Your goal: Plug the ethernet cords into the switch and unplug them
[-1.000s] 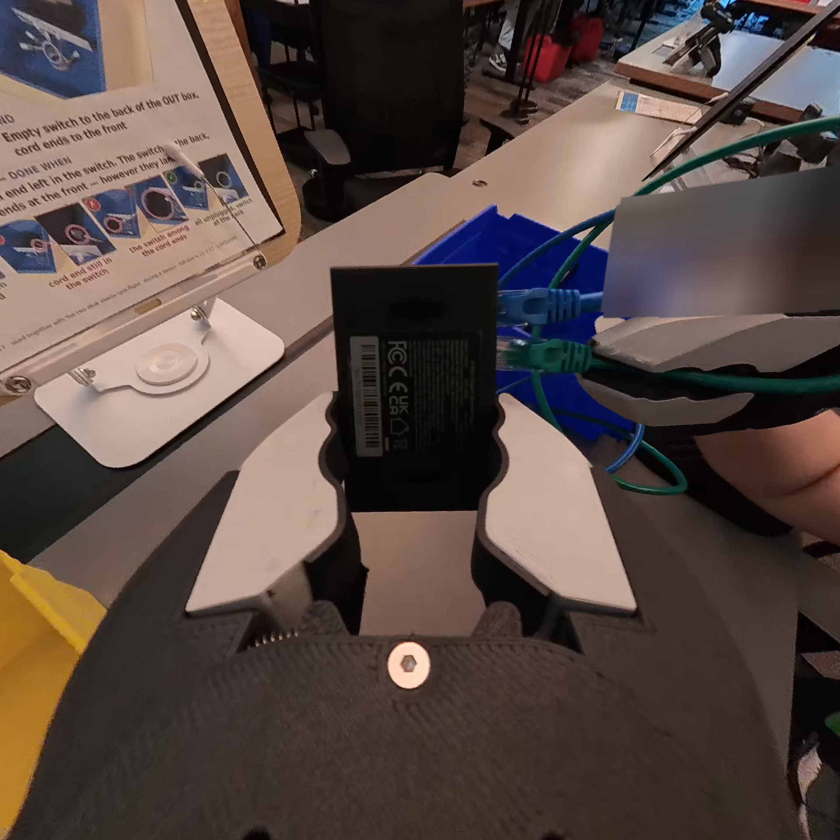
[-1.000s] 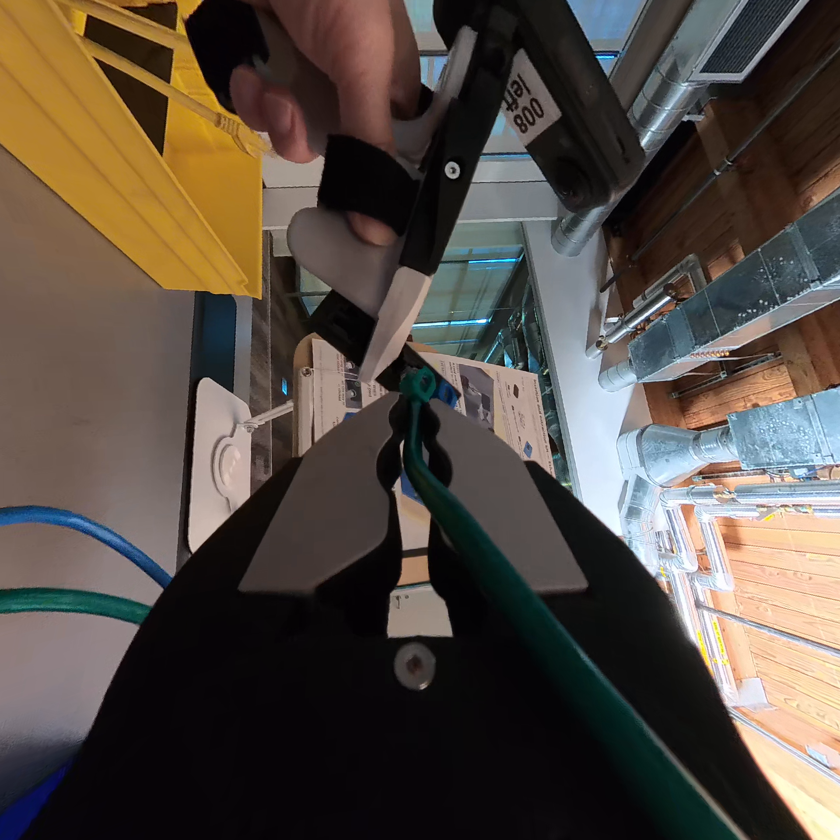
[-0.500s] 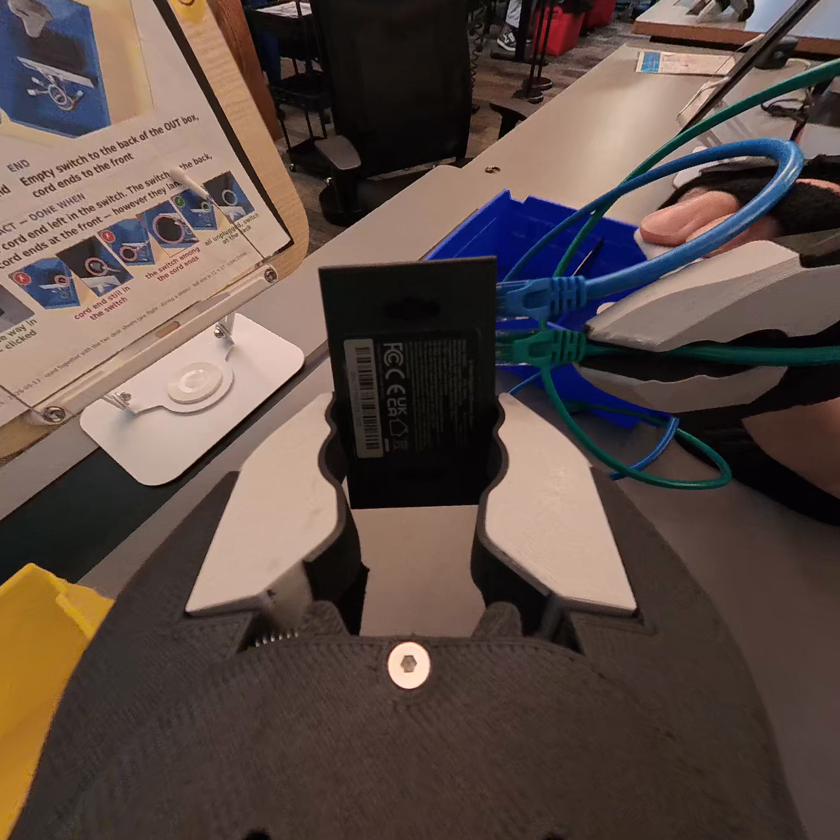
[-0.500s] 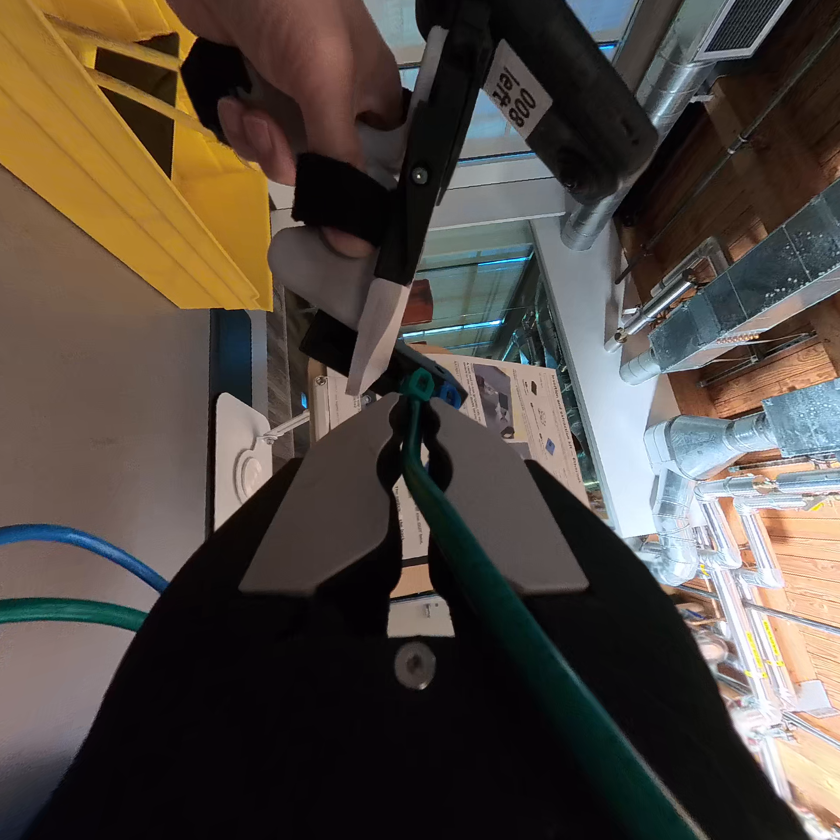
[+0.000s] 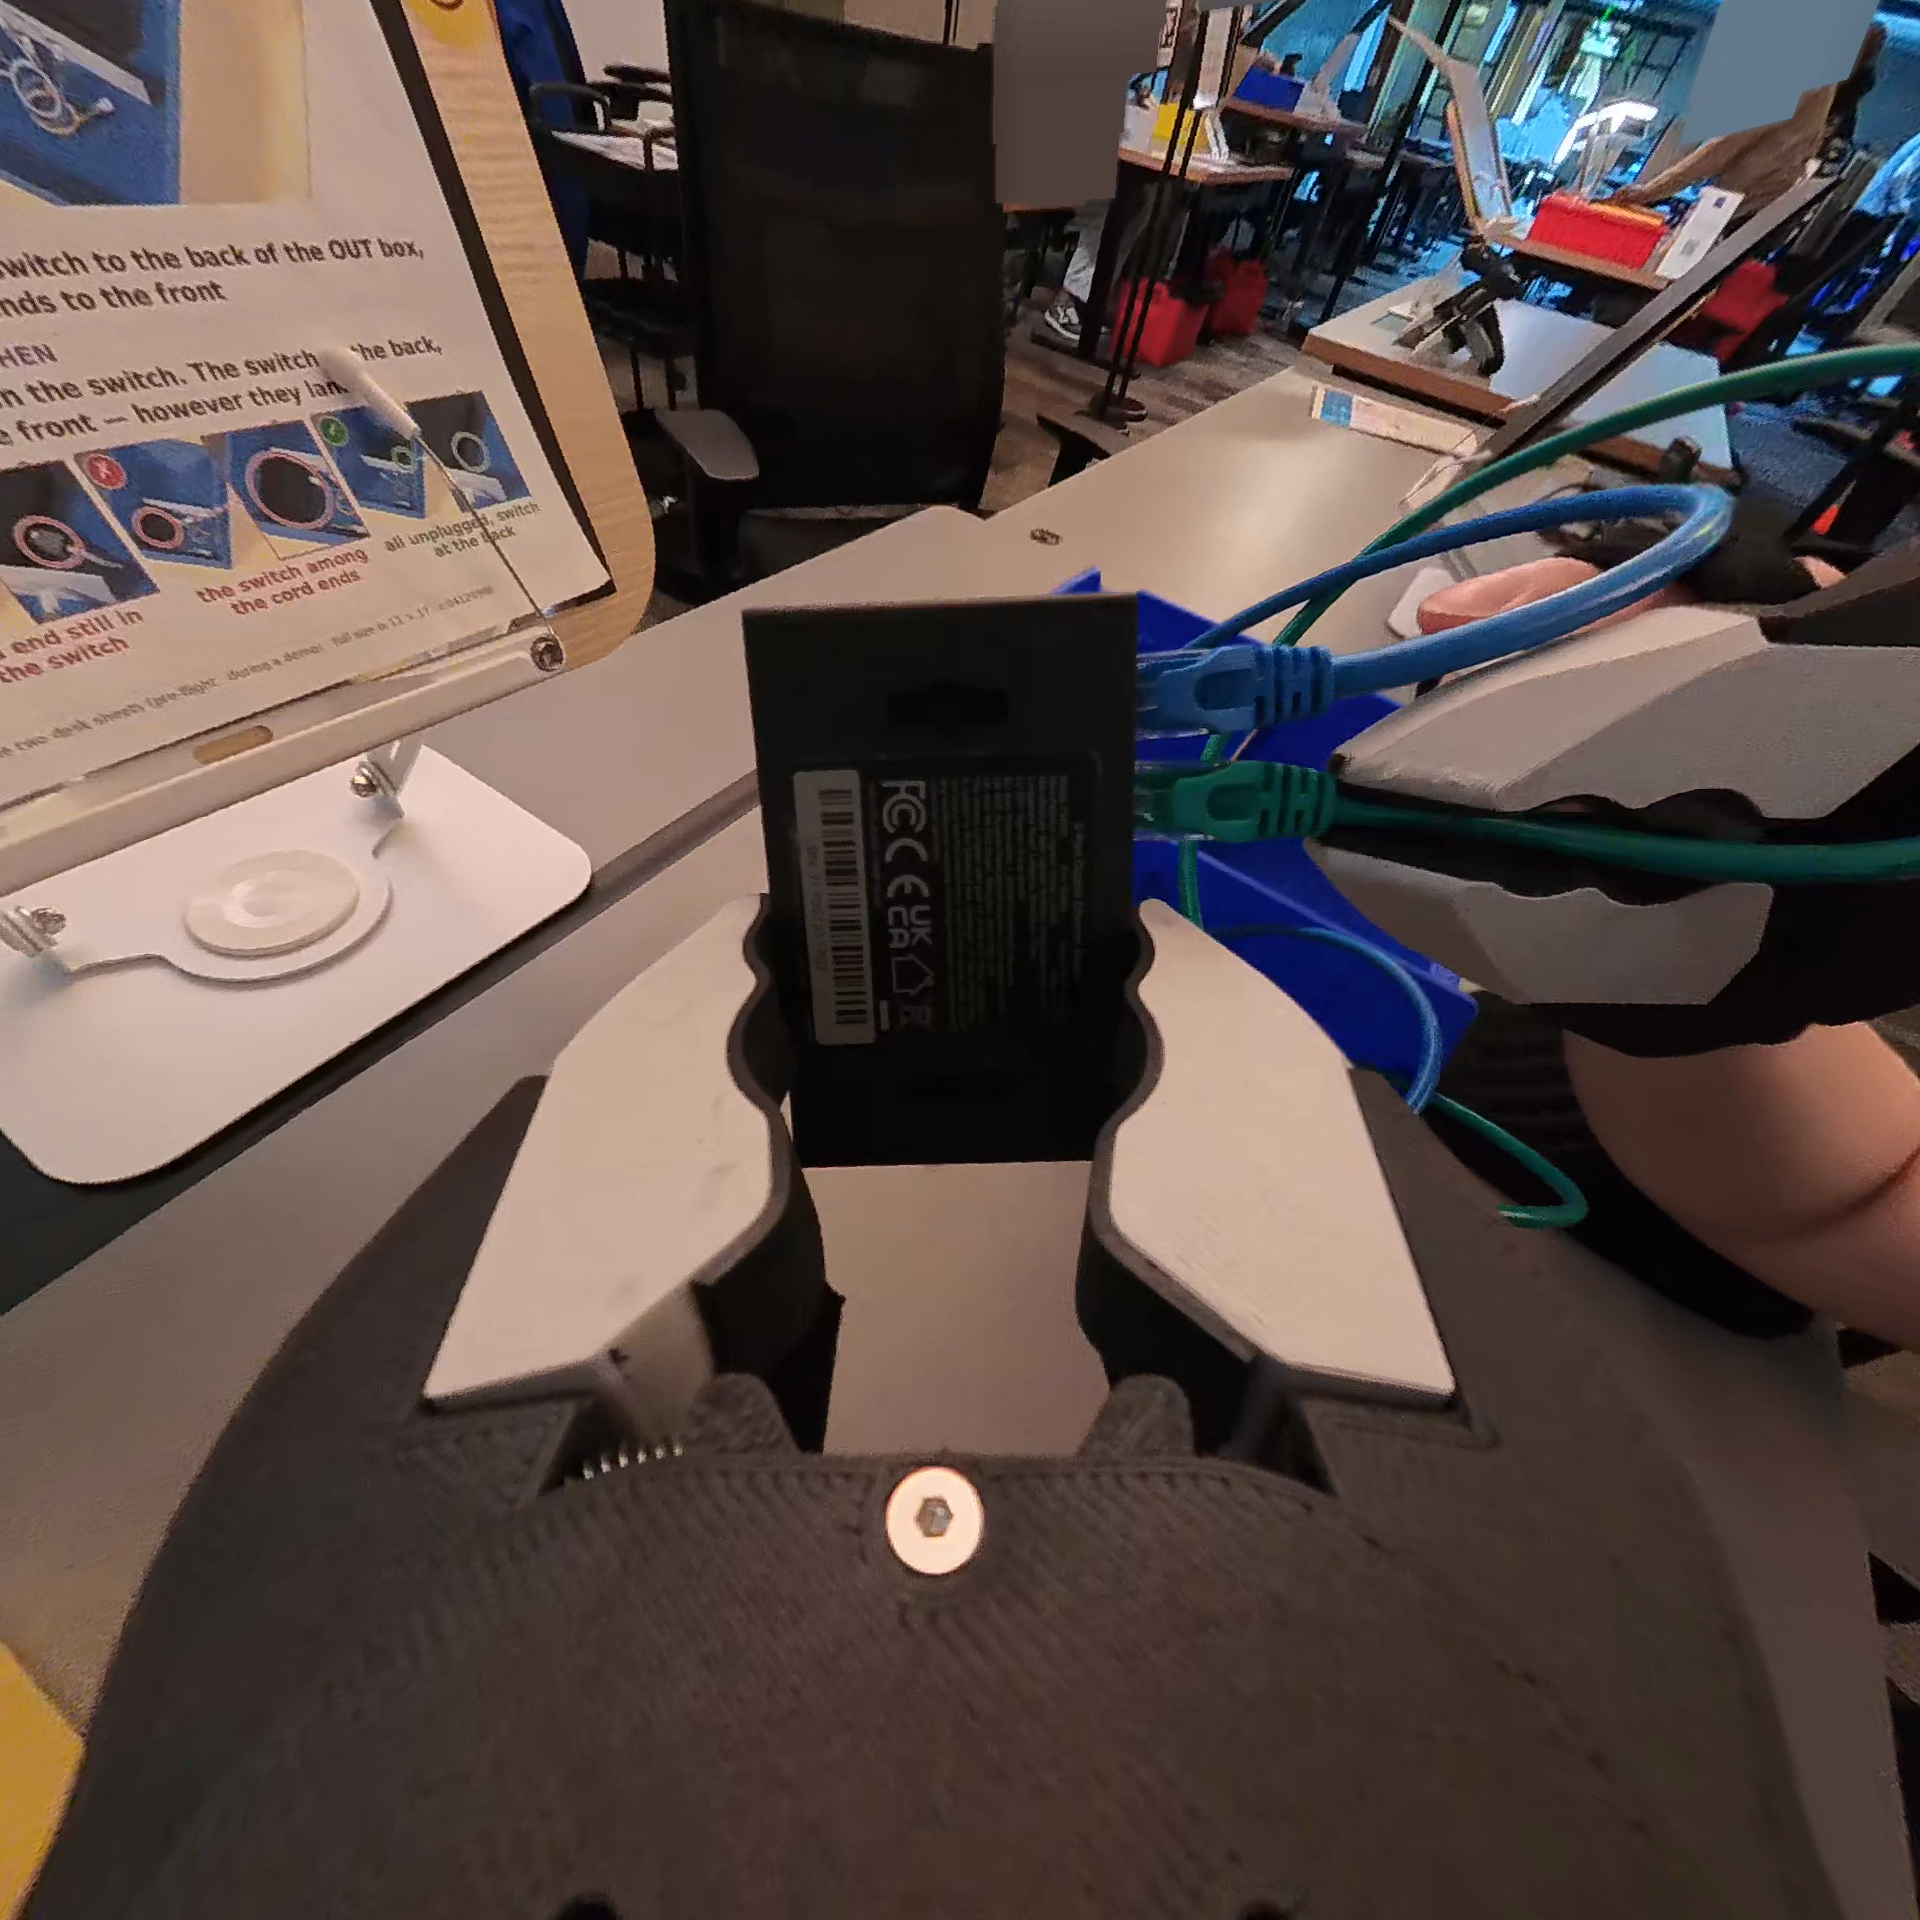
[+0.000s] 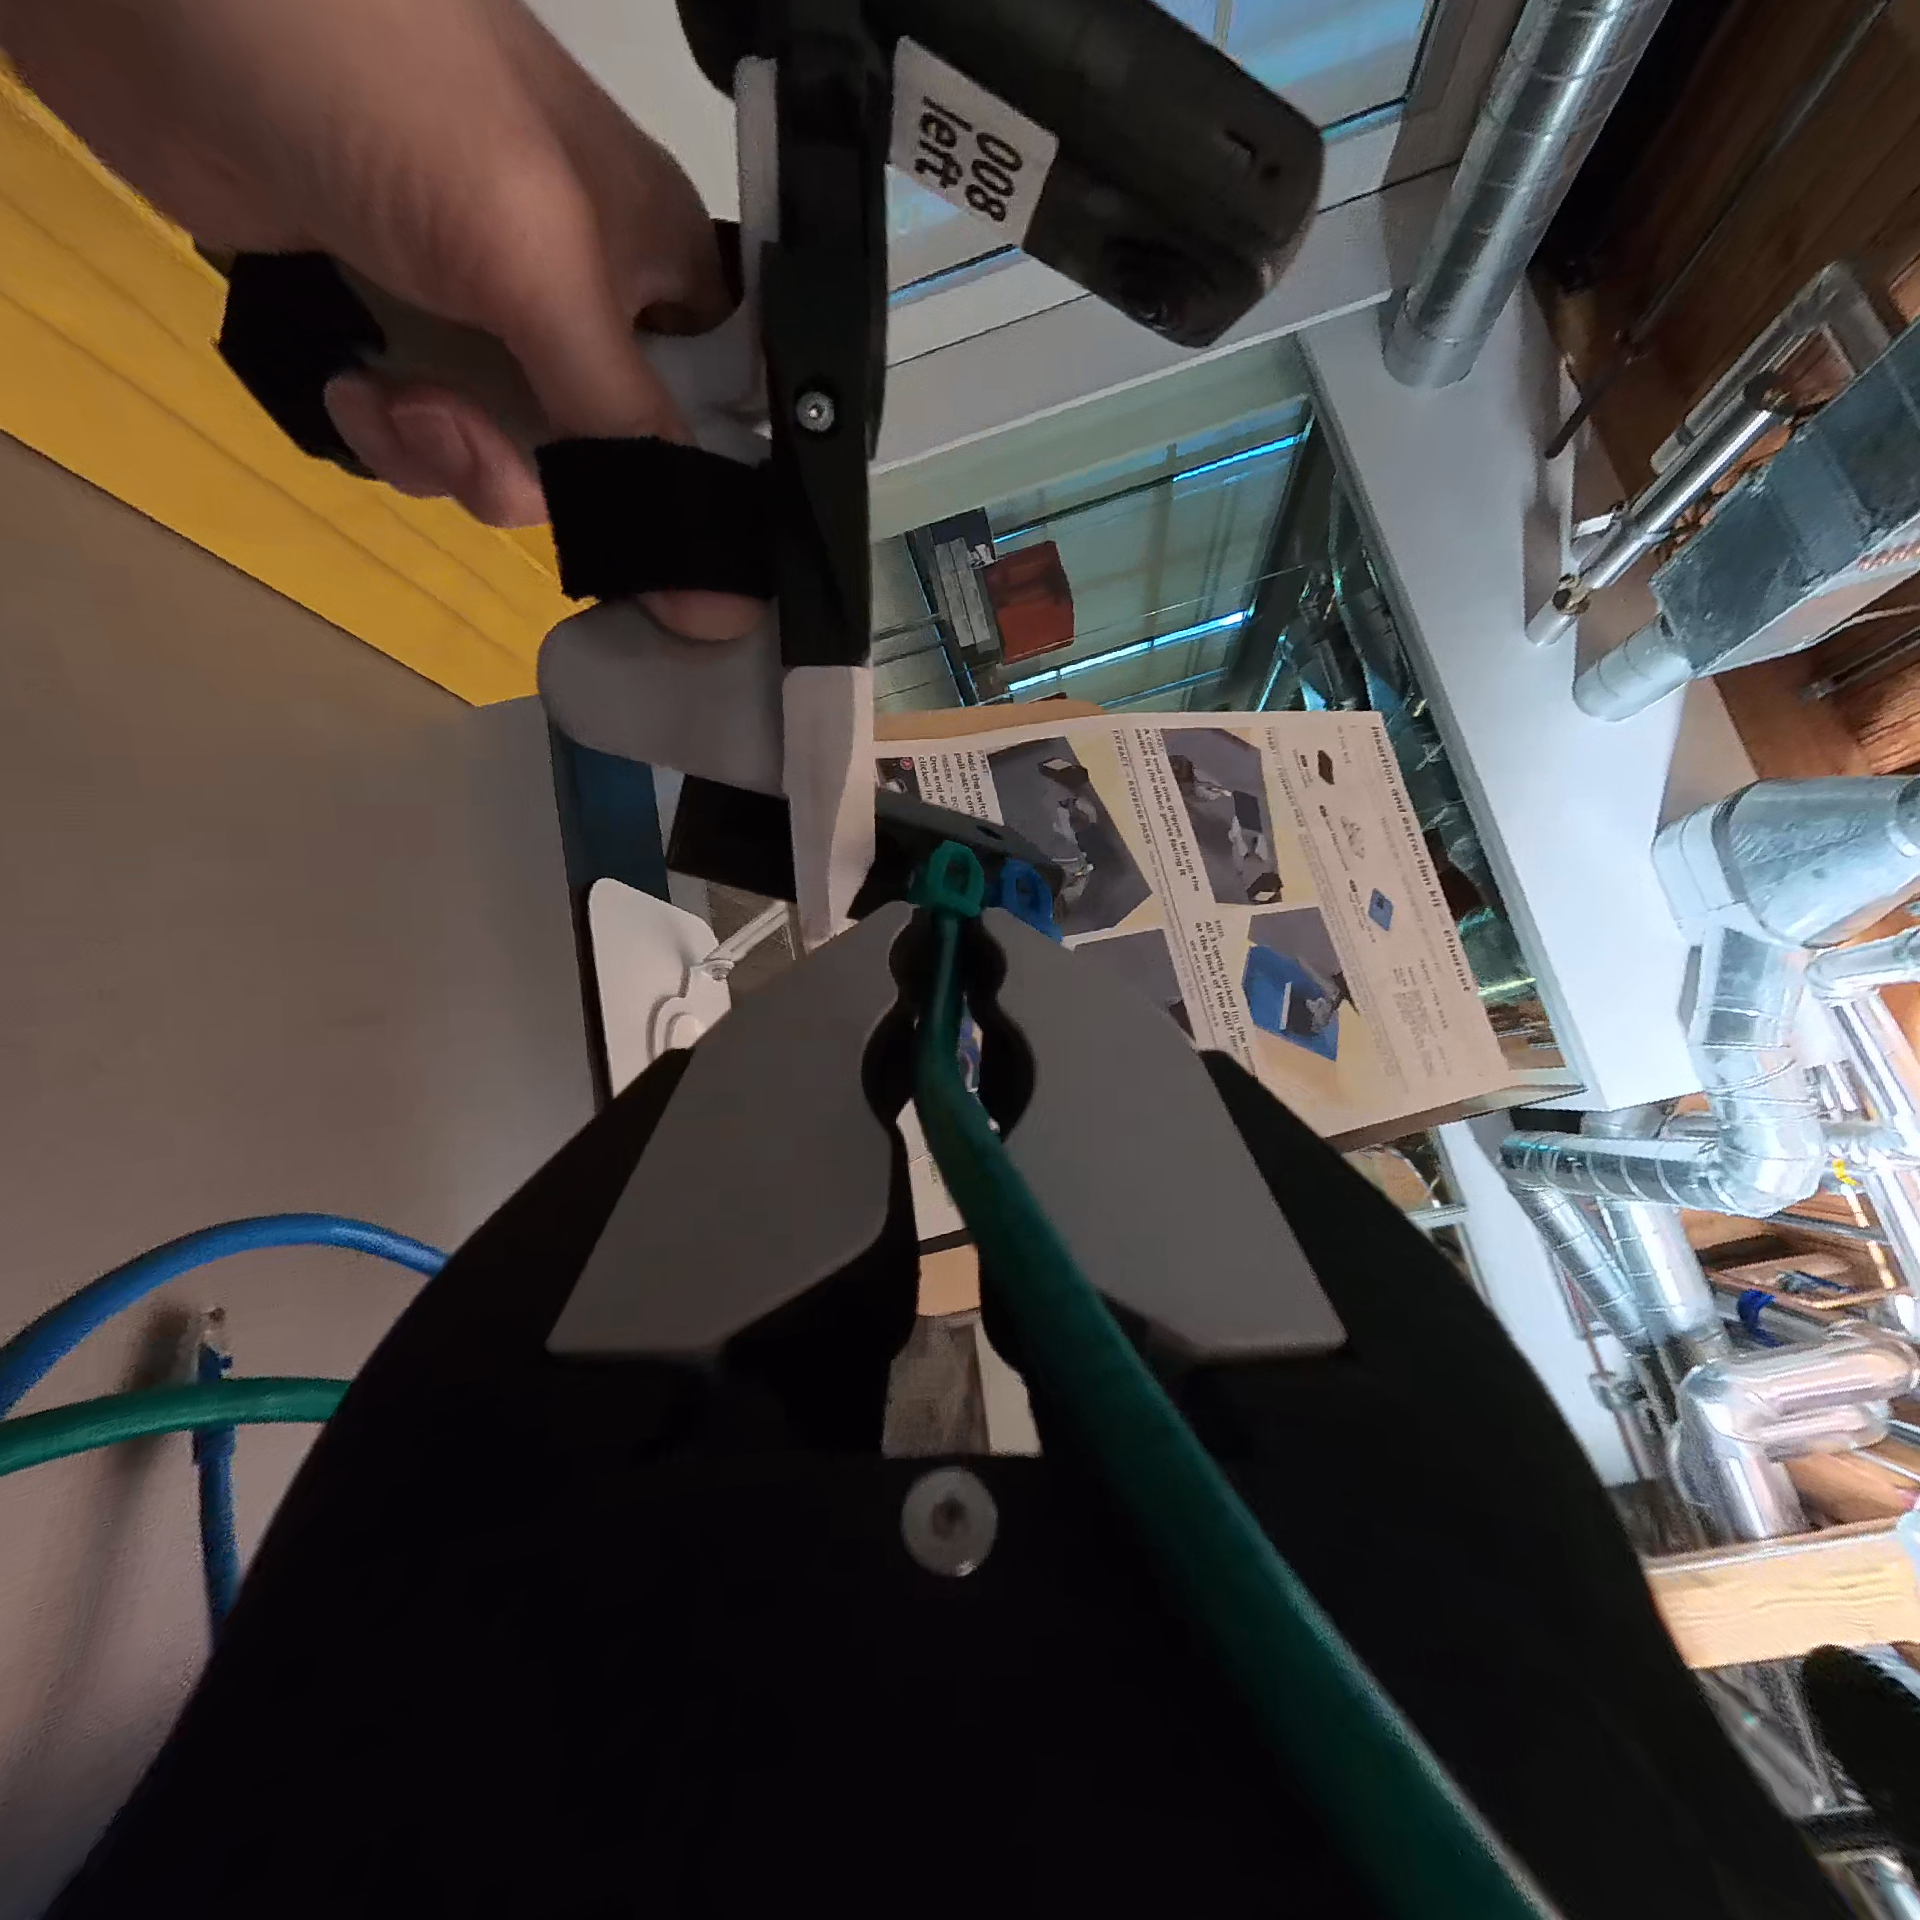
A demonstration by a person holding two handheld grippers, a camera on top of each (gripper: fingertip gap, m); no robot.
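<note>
Switch [image 5: 940, 883] sits upright at centre frame, pinched between the jaws of the left gripper [image 5: 943, 971], as it did a second ago. Beside it, the right gripper [image 5: 1340, 821] has kept its jaws pressed on the green cord [image 5: 1558, 844] just behind its plug [image 5: 1231, 800]. That plug now looks seated under the blue plug [image 5: 1236, 686]; the whole rig has merely lifted and tilted, so insertion seems finished and unplugging comes next.

We're in an open-plan office or lab workspace: rows of grey benches [image 5: 1195, 457], a black mesh office chair [image 5: 831, 260], an instruction sheet on a stand [image 5: 260, 416], and bare silver ducting [image 6: 1766, 935] overhead.
</note>
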